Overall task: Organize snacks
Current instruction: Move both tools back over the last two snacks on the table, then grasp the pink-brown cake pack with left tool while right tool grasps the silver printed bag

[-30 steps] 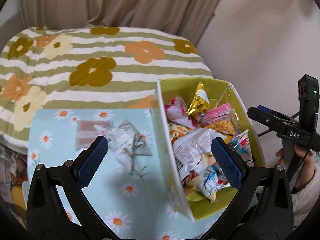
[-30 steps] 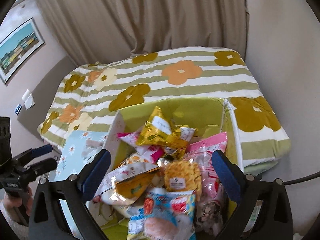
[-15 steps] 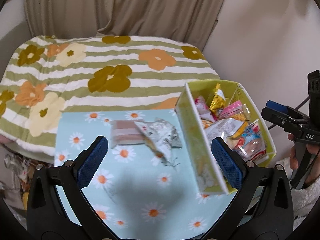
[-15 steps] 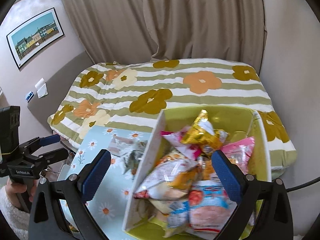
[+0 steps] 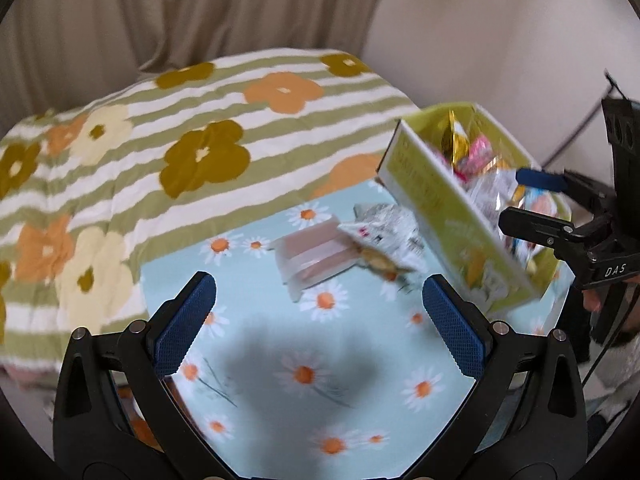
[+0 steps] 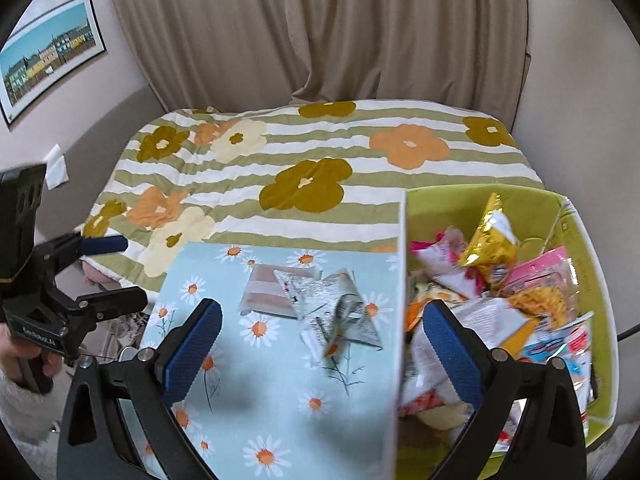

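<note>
Blue-padded left gripper point(image 5: 318, 320) spread wide, empty, above daisy cloth point(image 5: 360, 360); pink wafer pack point(image 5: 316, 254) and silver packet point(image 5: 384, 232) mid-cloth, green snack box point(image 5: 448, 216) at right edge.
Right gripper point(image 6: 320, 354) wide apart, empty, straddling box's left wall.

Daisy-print counter point(image 6: 280, 408) at the foot of a flowered bed point(image 6: 320, 148)

The counter's pale blue top, dotted with white-and-orange daisies, carries a lime-green box point(image 6: 576, 240) along its right side, packed with snack packets. Just left of the box, a flat pink-striped packet point(image 6: 260, 292) lies on the bare top, and a crinkled silver wrapper point(image 6: 340, 308) overlaps its right end, reaching close to the box wall. Beyond the counter's far edge, the bed is covered by a green-and-white striped quilt with large orange, cream and olive flowers.
</note>
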### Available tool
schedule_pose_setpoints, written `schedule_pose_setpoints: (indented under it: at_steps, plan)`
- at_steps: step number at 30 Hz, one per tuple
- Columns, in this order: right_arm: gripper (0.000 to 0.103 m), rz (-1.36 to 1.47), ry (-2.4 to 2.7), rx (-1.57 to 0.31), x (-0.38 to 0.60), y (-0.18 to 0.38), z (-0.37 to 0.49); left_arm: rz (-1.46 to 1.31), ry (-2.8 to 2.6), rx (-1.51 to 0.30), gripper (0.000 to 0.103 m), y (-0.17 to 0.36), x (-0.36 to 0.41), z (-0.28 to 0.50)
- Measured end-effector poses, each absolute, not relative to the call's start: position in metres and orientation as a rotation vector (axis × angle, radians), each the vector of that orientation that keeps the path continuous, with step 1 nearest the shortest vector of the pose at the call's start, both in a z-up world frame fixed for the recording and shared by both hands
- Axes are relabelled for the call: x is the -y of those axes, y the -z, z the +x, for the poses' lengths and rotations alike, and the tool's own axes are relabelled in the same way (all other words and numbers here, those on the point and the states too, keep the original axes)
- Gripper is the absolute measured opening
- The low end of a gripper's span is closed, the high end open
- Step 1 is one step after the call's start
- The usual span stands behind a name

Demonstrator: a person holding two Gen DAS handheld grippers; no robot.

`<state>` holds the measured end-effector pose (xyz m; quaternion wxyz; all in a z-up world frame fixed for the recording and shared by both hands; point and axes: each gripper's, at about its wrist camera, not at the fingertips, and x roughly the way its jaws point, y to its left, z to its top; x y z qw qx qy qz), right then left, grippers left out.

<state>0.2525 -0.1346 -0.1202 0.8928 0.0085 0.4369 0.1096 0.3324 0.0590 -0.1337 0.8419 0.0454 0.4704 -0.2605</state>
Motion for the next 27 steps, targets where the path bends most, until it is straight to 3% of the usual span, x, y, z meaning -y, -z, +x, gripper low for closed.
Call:
schedule_pose_setpoints:
  at_steps: [11, 23, 27]
  plan:
    - [0.100, -0.218, -0.183, -0.959, 0.085, 0.173, 0.273, 0.377, 0.884, -1.055, 0.103, 0.209, -0.018, 0.399]
    - [0.100, -0.356, -0.147, -1.035, 0.074, 0.222, 0.286, 0.583, 1.061, -1.086, 0.101, 0.285, 0.033, 0.421]
    - [0.100, -0.349, -0.139, -1.043, 0.076, 0.228, 0.288, 0.621, 1.079, -1.081, 0.091, 0.295, 0.043, 0.423]
